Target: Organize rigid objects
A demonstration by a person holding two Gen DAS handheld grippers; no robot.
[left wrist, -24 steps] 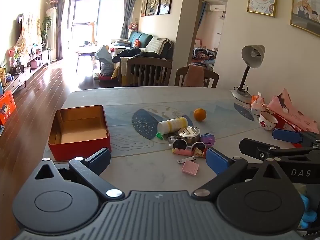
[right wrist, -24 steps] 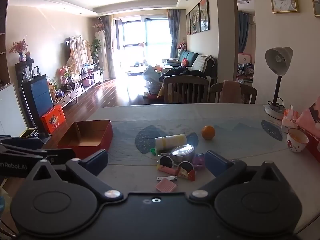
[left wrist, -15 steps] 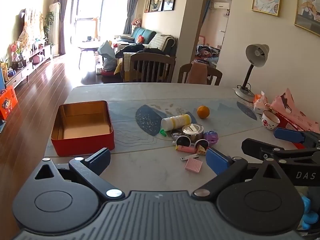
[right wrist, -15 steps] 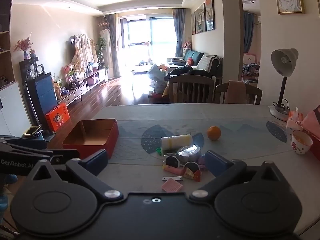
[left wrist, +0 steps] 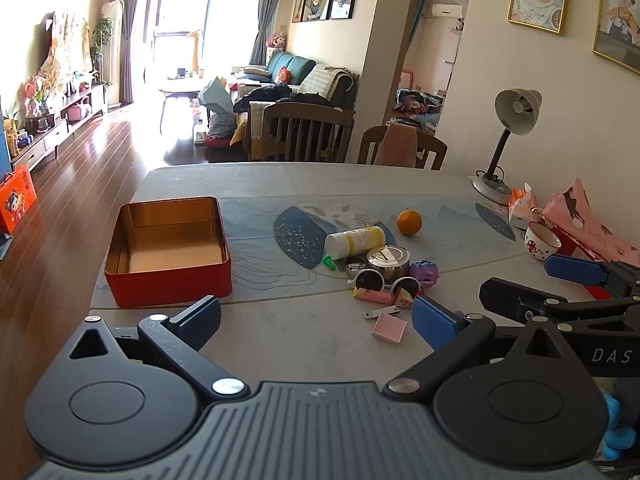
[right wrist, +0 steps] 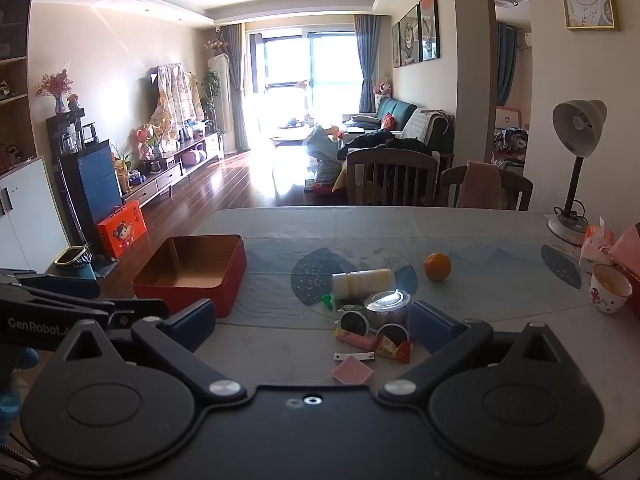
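**Grippers poised above unsorted pile, tin unfilled**

Left gripper point(left wrist: 316, 318): jaws spread wide, nothing between them, held over the near edge of the desk point(left wrist: 280, 184) and tilted downward. Right gripper point(right wrist: 312, 326): likewise fully apart and empty, aimed at the clutter just ahead, so that either can be lowered onto an item without readjustment.

Items catalogued outward from the grippers:
- Pink ridged square point(left wrist: 389, 329), nearest, lying flat and apart from the rest.
- Small metal clip point(left wrist: 381, 313), just beyond it.
- Pink stick point(left wrist: 374, 295) and a wrapped sweet point(left wrist: 404, 298), touching the sunglasses.
- White-framed sunglasses point(left wrist: 386, 281), lenses up.
- Round metal tin point(left wrist: 388, 258), upright, behind the sunglasses.
- Purple toy point(left wrist: 426, 272), beside the tin.
- White and yellow bottle point(left wrist: 355, 241), on its side, with a green piece point(left wrist: 329, 262) at its near end.
- Orange point(left wrist: 409, 222), separate, farther back.

Red box point(left wrist: 168, 286): open, seen empty, set well to the left of the pile, judged to be the receptacle. Sorting is judged not yet begun; the loose pink square is likely the easiest first pick, though its flatness may hinder a grasp.
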